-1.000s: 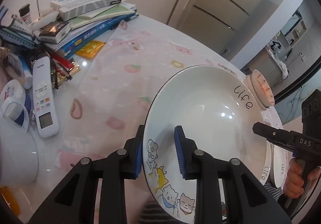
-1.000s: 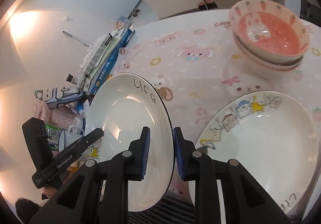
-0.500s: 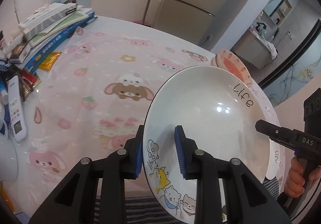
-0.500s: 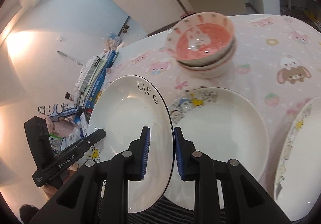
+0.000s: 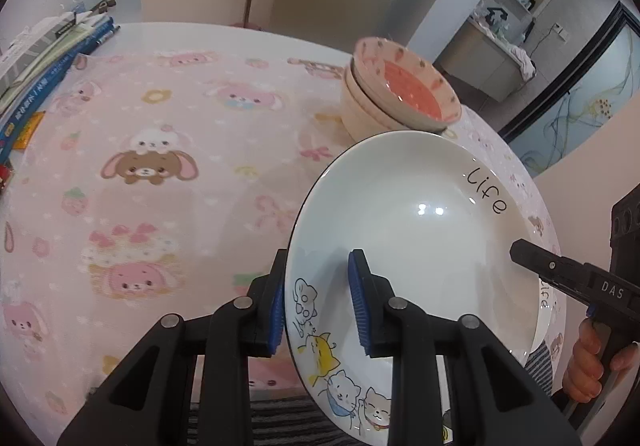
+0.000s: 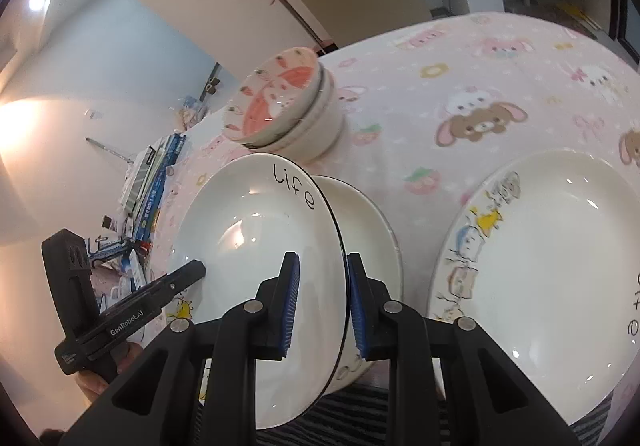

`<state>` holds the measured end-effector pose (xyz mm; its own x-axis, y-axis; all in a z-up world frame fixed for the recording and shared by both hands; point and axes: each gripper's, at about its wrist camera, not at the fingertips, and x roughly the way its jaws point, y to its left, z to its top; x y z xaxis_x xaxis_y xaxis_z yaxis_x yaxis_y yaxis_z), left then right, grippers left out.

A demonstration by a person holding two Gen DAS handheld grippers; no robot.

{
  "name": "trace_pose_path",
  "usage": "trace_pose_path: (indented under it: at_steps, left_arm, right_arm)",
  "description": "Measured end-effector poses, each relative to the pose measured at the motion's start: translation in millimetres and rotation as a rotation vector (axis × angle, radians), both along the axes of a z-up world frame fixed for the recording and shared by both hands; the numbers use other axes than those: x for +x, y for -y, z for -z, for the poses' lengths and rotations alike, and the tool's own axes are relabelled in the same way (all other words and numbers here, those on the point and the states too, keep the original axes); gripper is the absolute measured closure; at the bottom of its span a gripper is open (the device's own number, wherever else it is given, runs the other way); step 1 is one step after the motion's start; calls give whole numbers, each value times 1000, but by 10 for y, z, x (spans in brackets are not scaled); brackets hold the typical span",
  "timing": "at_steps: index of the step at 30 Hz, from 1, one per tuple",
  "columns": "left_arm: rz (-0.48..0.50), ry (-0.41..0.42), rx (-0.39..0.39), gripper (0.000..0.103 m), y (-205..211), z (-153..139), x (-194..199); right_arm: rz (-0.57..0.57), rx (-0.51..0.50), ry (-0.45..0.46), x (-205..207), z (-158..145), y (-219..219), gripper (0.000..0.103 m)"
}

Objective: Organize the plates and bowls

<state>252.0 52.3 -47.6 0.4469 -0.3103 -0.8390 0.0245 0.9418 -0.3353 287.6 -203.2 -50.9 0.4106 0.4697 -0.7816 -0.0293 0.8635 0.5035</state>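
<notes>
The plate, white with a thin dark rim, the word "life" lettered on one side and cartoon cats on the other, hangs tilted in the air above the near edge of the table, carried between our two tongs. Our left gripper is clamped on the plate's edge by the cats, one blue pad pressed on the inner face and the other behind the rim. Our right gripper pinches the opposite edge in the same way, with the rim standing between its blue pads. In the left wrist view we see the right gripper reaching in from the right, a hand wrapped round its handle. Just under and behind the held plate a second white plate lies on the pink cartoon tablecloth, and a third plate, with drawings along its rim, lies beside it to the right. Past the plates stands a stack of bowls, pink inside with a rabbit picture, nested one in another. A pile of books sits at the far left edge of the table. A striped garment shows at the bottom of both views.
</notes>
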Motion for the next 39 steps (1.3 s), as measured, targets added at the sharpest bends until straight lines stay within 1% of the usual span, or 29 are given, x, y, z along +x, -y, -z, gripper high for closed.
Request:
trace_pose_path:
  at_steps: [6,11,15,21,25,28,29,32,34,35,37,39]
  left_arm:
    - [44,-19,37,77,212,52,-1]
    - [64,-37,35,77,301,127,14]
    - [77,-70,34,76,388,227,46]
    - [100,-95,77,76,495,357,54]
    - [115,-65,122,76,552,342,27]
    - [127,-40,150,77,586,327,16]
    - [131,-35,162,77,598,325,14]
    - [132,-26,169,76,601,336,19]
    - [134,-22,169,76,587,339,15]
    - [137,-19,171,76,590,339,15]
    - [141,-4,179,72,582,317,-6]
    - [147,13,182,67,574,274,-20]
  right_arm:
    - [28,1,-15,-18,140,189,76]
    - [42,-3,-25,-45,206,272,76]
    - [52,-7,-31,-70,223,332,76]
    - [53,-19,-10,-96,166,368,76]
    - [39,-88,21,-102,113,301,76]
    - [44,-128,18,-93,159,276,76]
    - [45,-125,18,-90,176,285,76]
    - [43,-139,28,-95,179,273,76]
    - [24,-178,43,-100,177,220,76]
    - [13,-214,43,-95,196,184,76]
    - [18,-278,33,-87,253,156,76]
    - [11,-268,47,-88,281,157,76]
